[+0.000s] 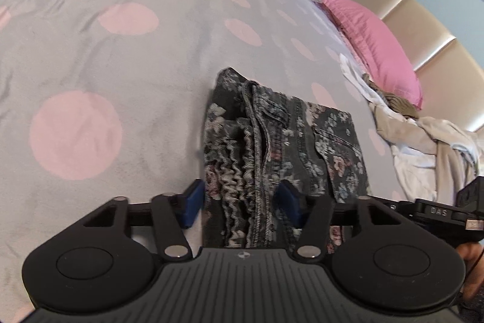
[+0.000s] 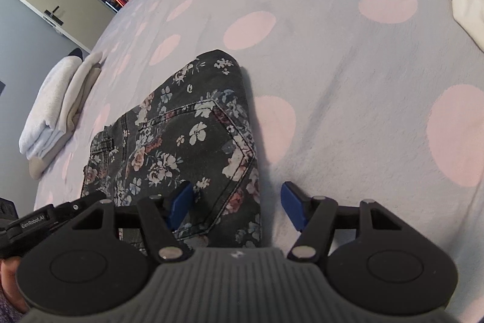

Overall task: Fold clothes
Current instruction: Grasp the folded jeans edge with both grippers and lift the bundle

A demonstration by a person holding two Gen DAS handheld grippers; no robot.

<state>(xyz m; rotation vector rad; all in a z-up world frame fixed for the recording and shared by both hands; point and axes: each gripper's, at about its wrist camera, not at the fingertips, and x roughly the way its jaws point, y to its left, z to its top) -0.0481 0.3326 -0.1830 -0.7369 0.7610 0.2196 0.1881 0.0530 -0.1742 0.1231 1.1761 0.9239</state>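
Dark floral pants [image 1: 272,147] lie folded into a compact rectangle on the grey, pink-dotted bed cover [image 1: 121,65]. My left gripper [image 1: 240,202] stands open at their near end. Its left pad is at the garment's left edge and its right pad is over the cloth, so the gathered waistband lies between them. In the right wrist view the pants [image 2: 187,135] show a back pocket. My right gripper [image 2: 236,203] is open astride their right edge, with the left pad over the cloth and the right pad over bare cover. Neither gripper's pads visibly press on the fabric.
A stack of folded pale clothes [image 2: 57,111] sits near the bed's far edge. Unfolded white and beige garments [image 1: 423,135] are heaped beside a pink pillow [image 1: 372,44] below the padded headboard [image 1: 423,20]. A hand [image 1: 472,259] shows at the frame edge.
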